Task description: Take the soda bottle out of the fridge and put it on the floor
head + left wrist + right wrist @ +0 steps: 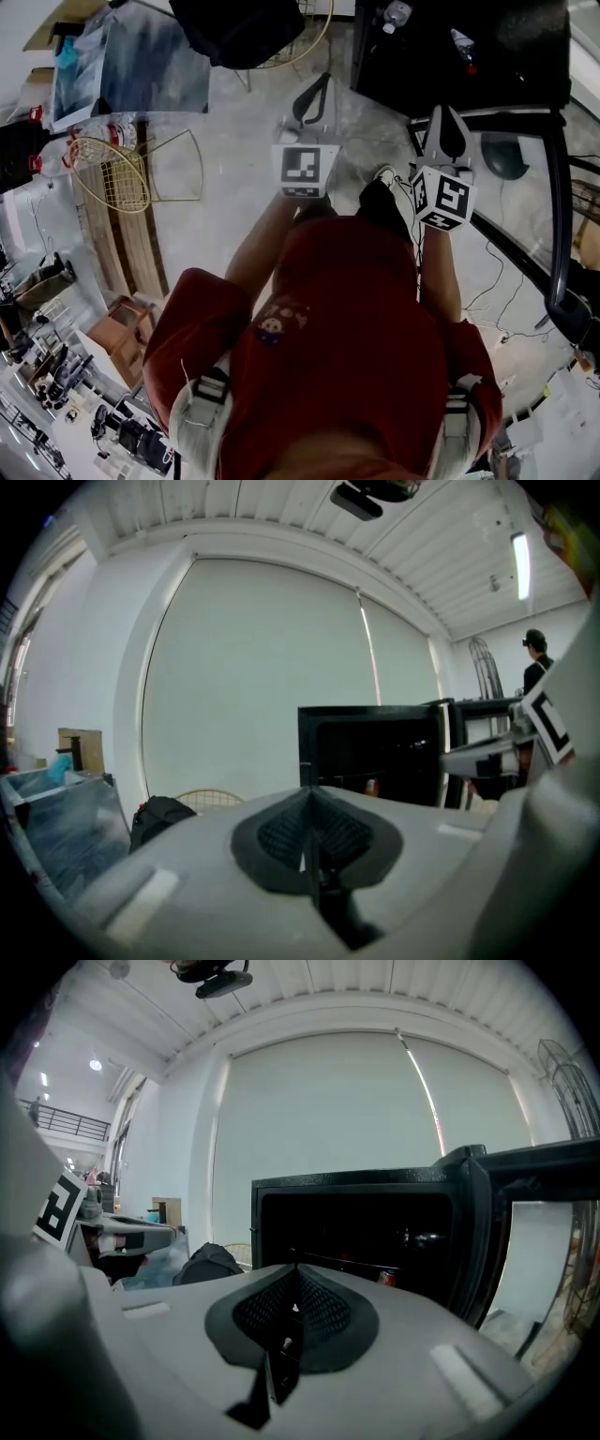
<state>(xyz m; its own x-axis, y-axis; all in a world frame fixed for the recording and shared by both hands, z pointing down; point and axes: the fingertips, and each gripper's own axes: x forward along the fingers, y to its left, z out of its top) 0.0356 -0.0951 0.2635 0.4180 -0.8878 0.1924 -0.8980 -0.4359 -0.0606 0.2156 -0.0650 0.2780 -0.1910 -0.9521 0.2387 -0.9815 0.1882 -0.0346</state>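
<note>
Red short-sleeved shirt (356, 319), chest print (272, 328) (maybe cartoon), pale shoulder straps (211, 389). Grey with black mesh pads (277, 841): left gripper (307, 799), right gripper (293, 1274).

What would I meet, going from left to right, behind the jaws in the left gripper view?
cardboard box → black bag → black fridge → person

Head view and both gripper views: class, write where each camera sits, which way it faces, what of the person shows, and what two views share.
Head view: on the person's head, facing down at the floor; red shirt, arms, left gripper and right gripper show.
Left gripper view: on the left gripper, facing the fridge along shut jaws; right gripper at right.
Right gripper view: on the right gripper, facing the fridge along shut jaws; left gripper at left.
Shared: both gripper views show the fridge.
</note>
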